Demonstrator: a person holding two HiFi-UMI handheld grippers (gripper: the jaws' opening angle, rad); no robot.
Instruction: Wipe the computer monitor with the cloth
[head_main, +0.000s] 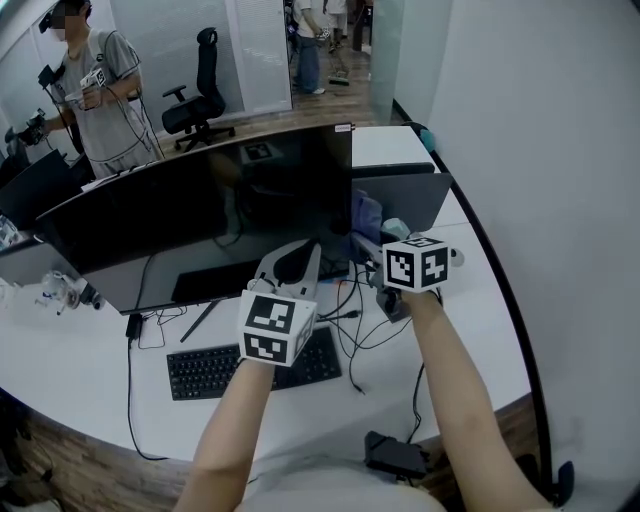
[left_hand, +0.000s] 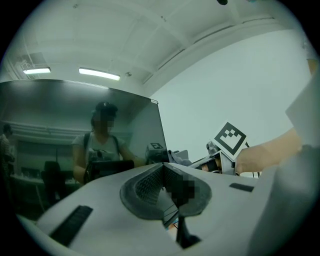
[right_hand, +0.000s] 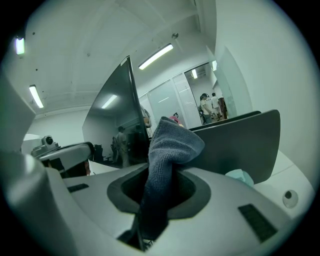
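Note:
The wide dark monitor (head_main: 200, 215) stands on the white desk (head_main: 80, 370), and its screen fills the left of the left gripper view (left_hand: 75, 130). My right gripper (head_main: 364, 246) is at the monitor's right edge, shut on a blue-grey cloth (head_main: 366, 214). In the right gripper view the cloth (right_hand: 167, 150) rises out of the jaws and folds over, with the monitor's edge (right_hand: 127, 110) just to its left. My left gripper (head_main: 300, 258) is held below the screen's lower right part. Its jaws are shut with nothing between them (left_hand: 162, 167).
A black keyboard (head_main: 250, 365) and loose cables (head_main: 360, 320) lie under my arms. A dark grey panel (head_main: 410, 200) stands right of the monitor. A person (head_main: 95, 90) stands at the back left near an office chair (head_main: 200, 95). A white wall (head_main: 540, 150) is close on the right.

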